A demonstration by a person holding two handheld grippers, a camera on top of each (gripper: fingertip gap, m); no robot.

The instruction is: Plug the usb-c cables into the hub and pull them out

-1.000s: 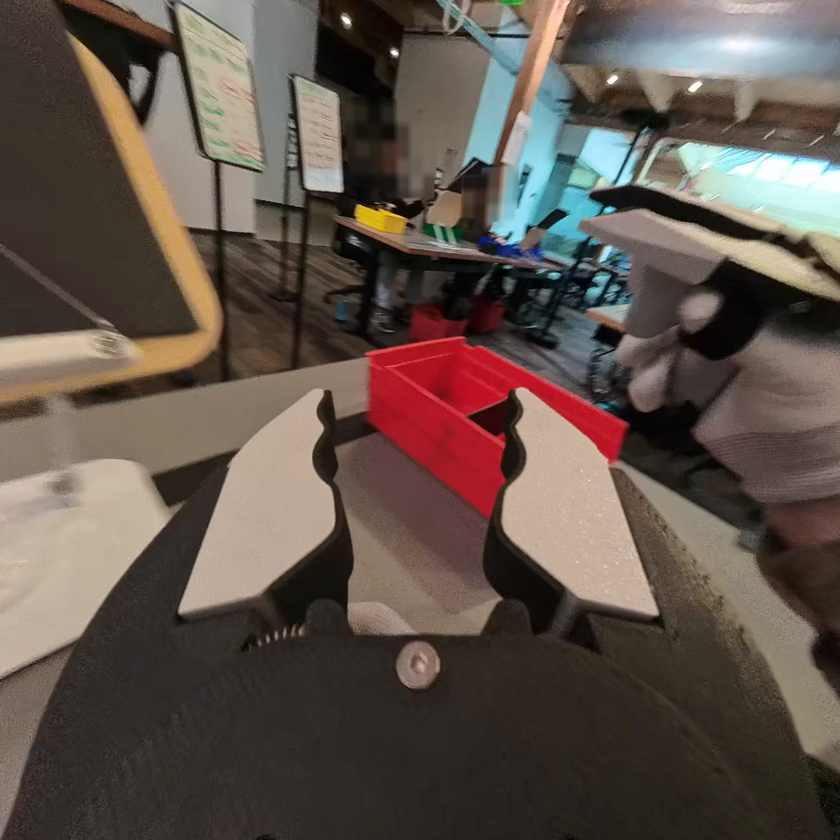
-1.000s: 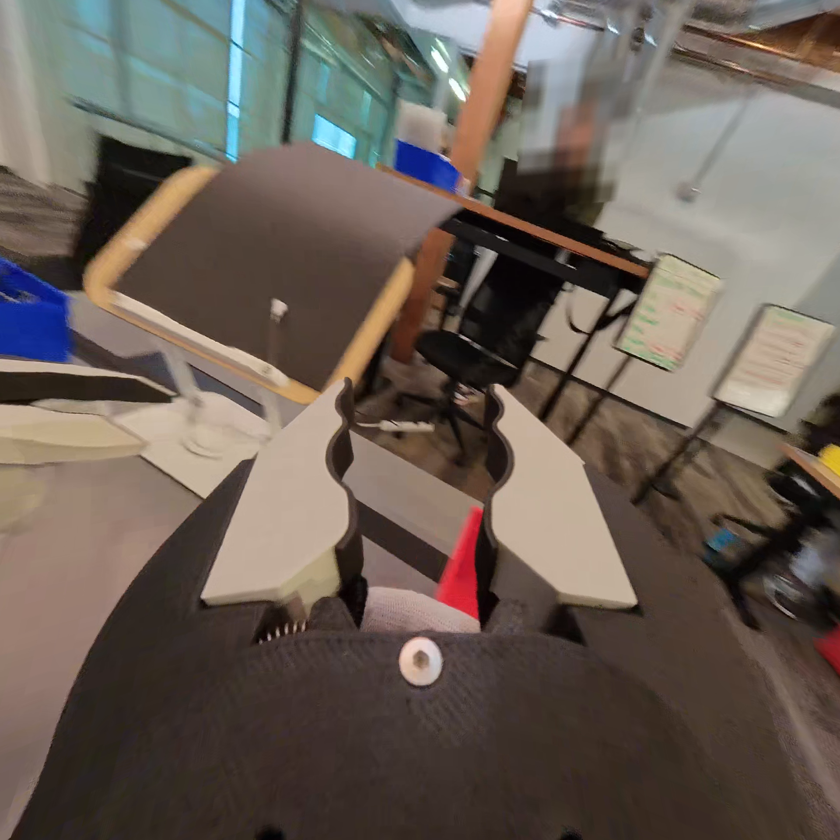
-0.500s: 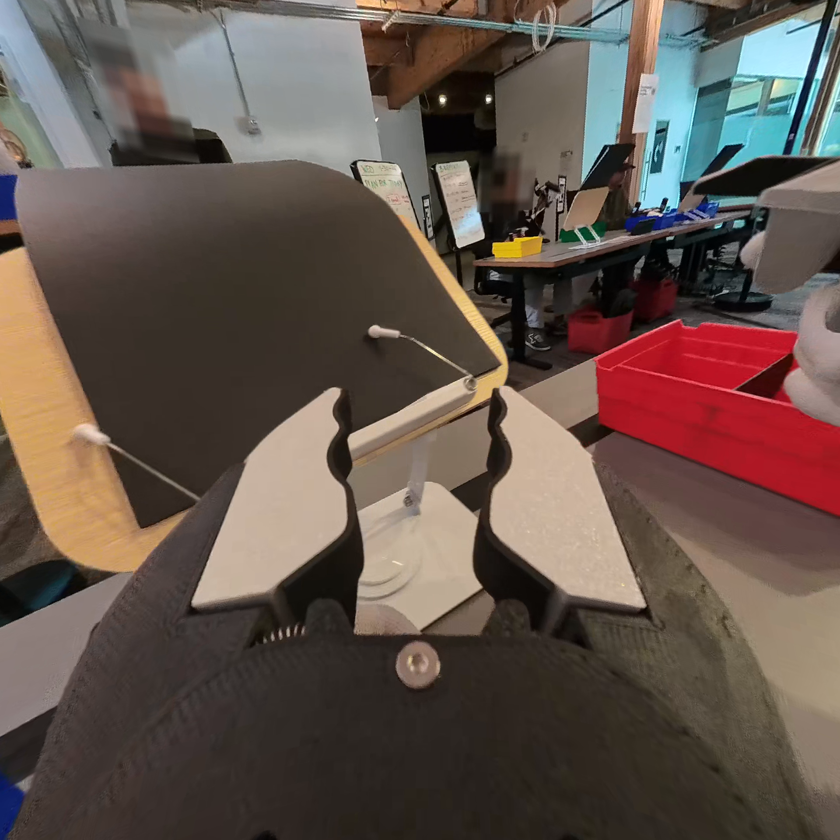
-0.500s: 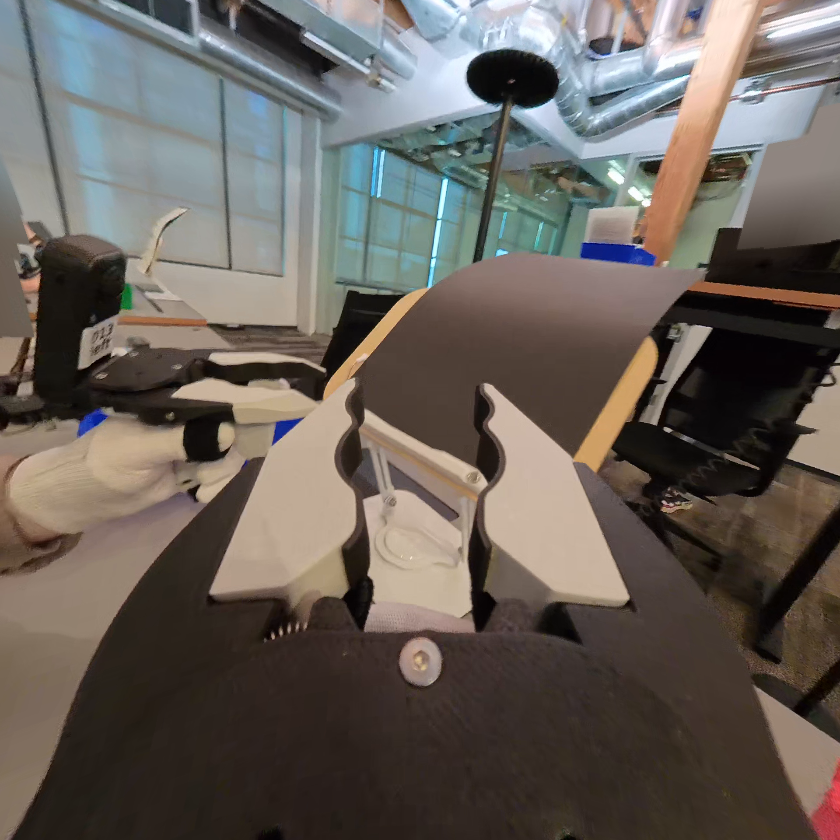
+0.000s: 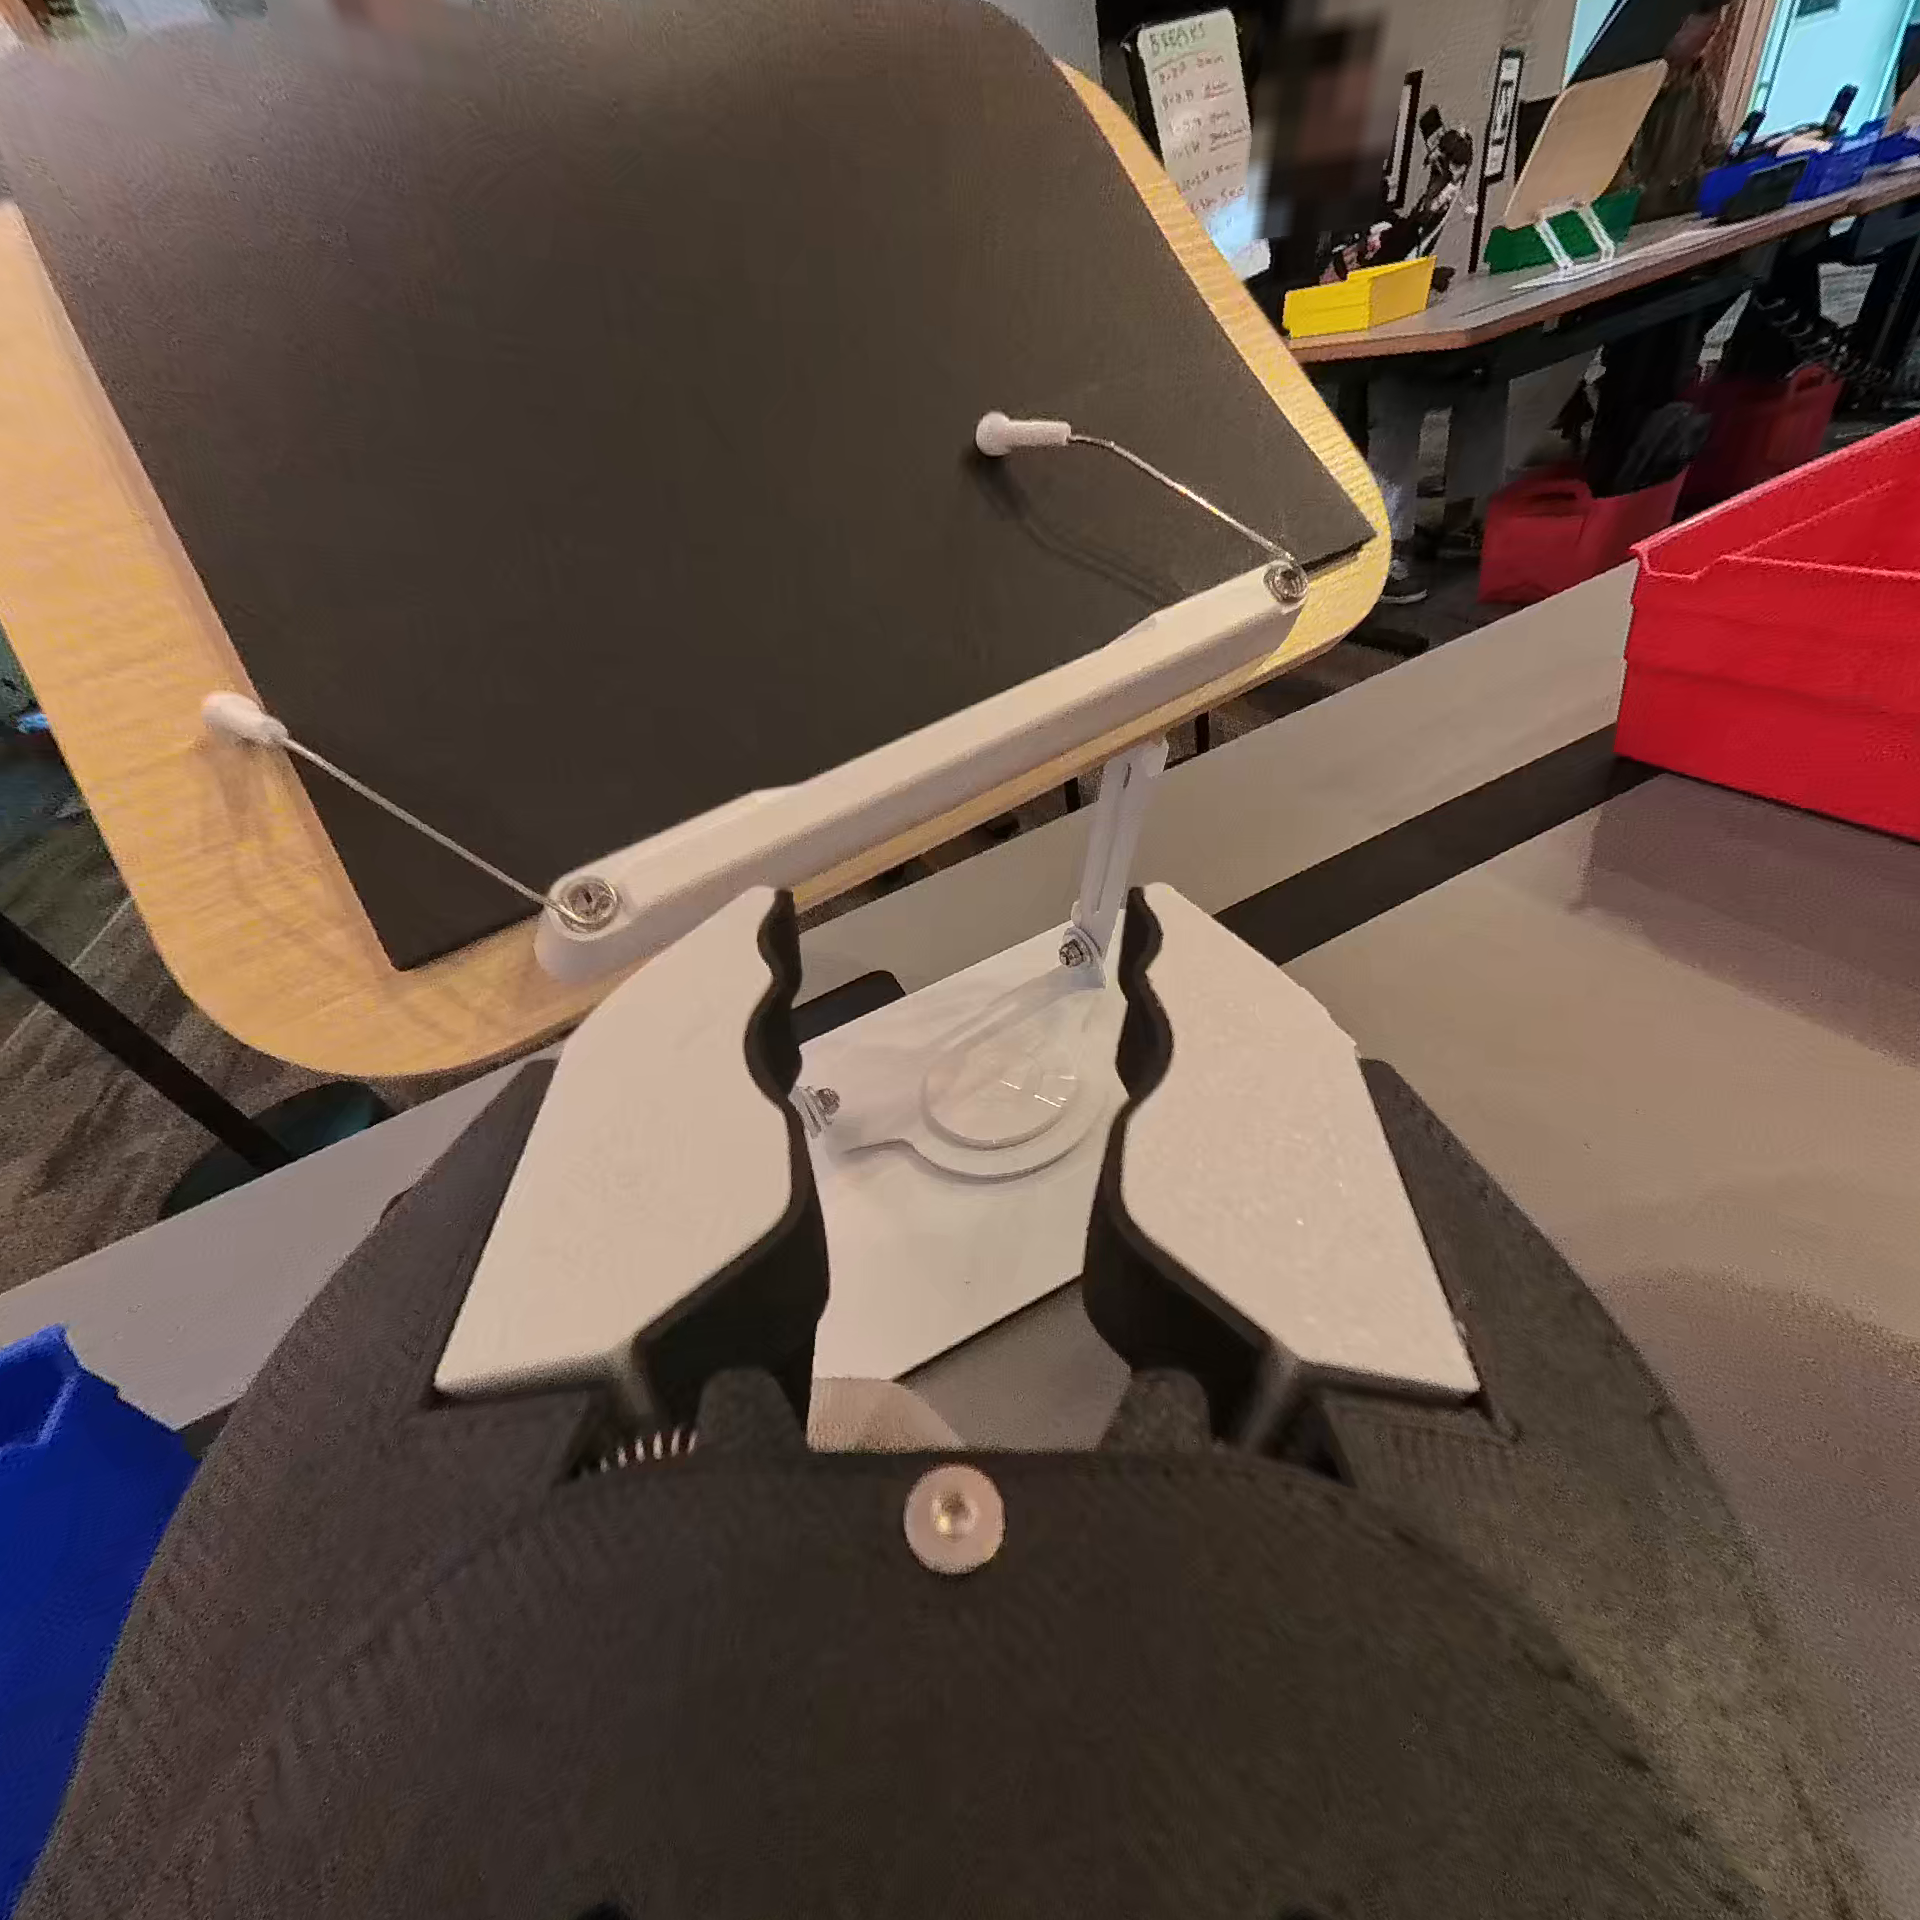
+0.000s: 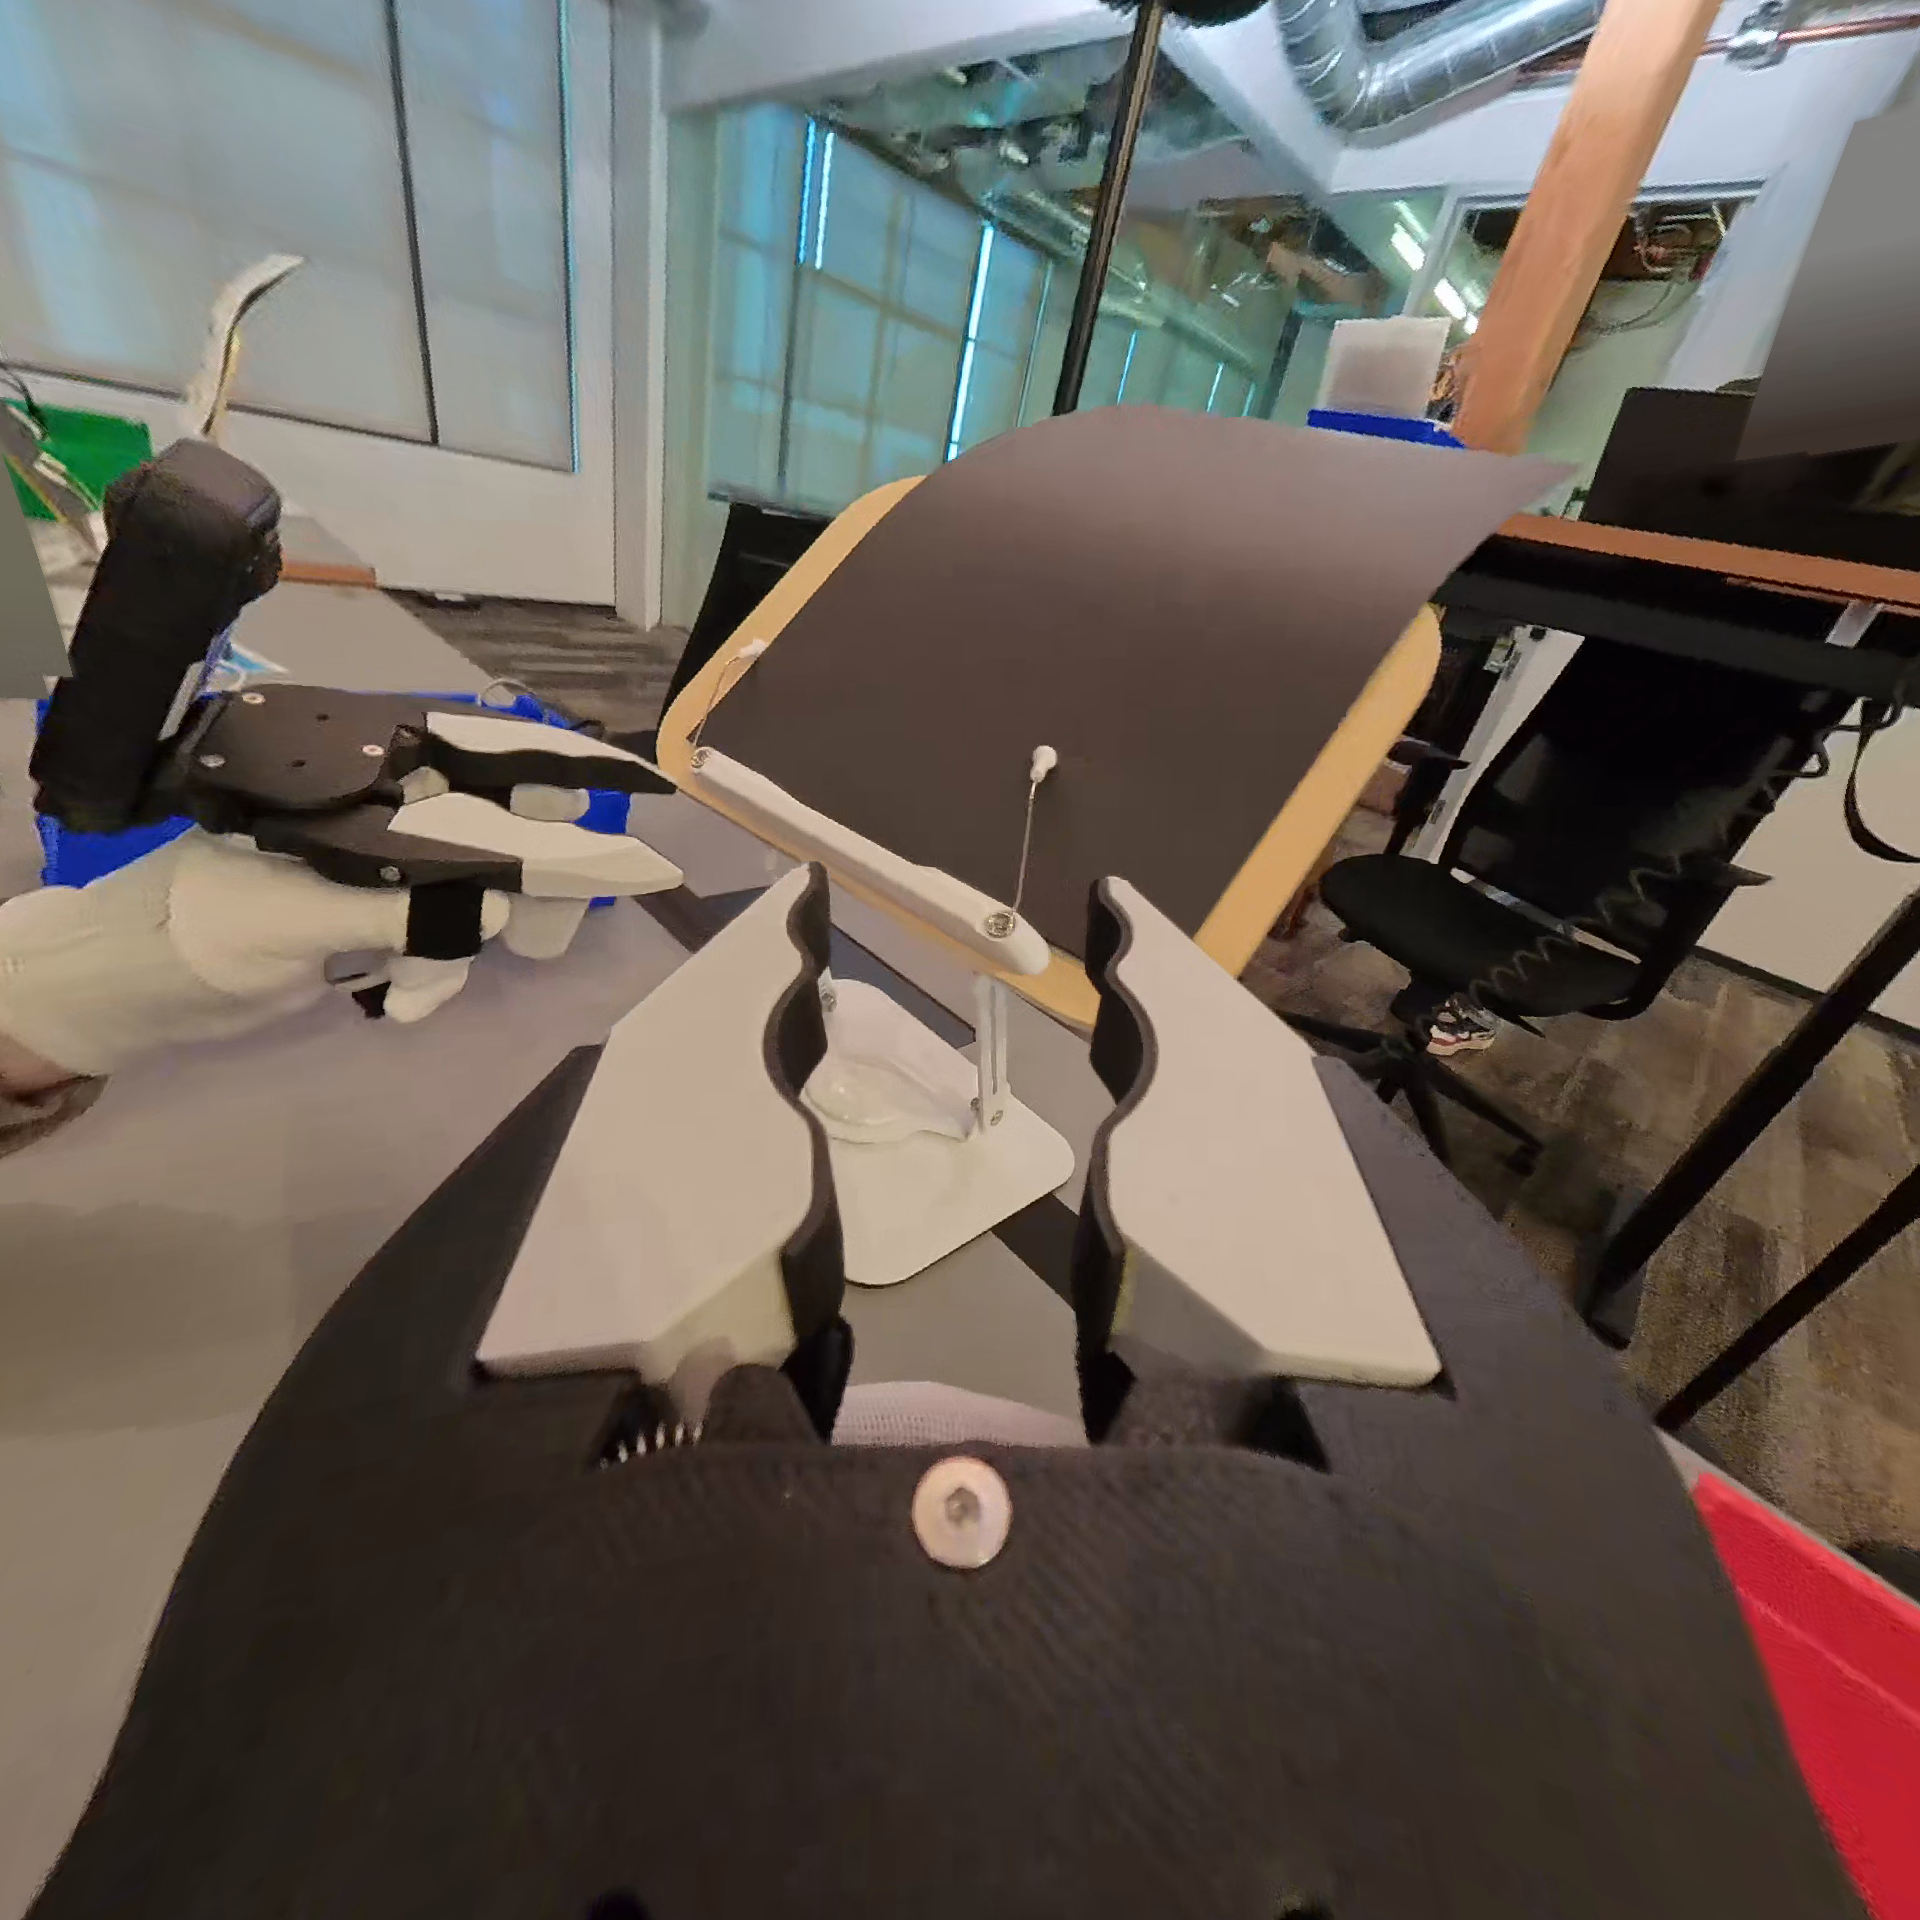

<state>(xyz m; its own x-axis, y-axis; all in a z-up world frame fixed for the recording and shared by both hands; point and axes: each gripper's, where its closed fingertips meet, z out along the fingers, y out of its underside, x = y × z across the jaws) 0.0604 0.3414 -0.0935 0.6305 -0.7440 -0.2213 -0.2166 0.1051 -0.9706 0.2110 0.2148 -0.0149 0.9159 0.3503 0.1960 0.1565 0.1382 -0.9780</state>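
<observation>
Both grippers spread, empty, aimed at a tilted board stand on the bench; no hub or usb-c cables visible in either view.

Left gripper [image 5: 961,1023]: jaws apart, nothing between them, hovering over the white base plate [image 5: 935,1278] of the stand. Right gripper [image 6: 956,997]: jaws also apart, empty, over the same base from the other side. The left one also shows at the left of the right wrist view, held by a white-gloved hand [image 6: 208,935] above the grey bench [image 5: 1558,1039]. The stand's thin post carries a white ledge [image 5: 935,769] with two wire clips, holding a black sheet on a wood-edged board [image 5: 623,416], tilted back. Red bin [image 5: 1787,665] toward the bench's right edge, blue bin [image 5: 62,1507] at the near left. Beyond: other tables, an office chair [image 6: 1507,935], whiteboards.
</observation>
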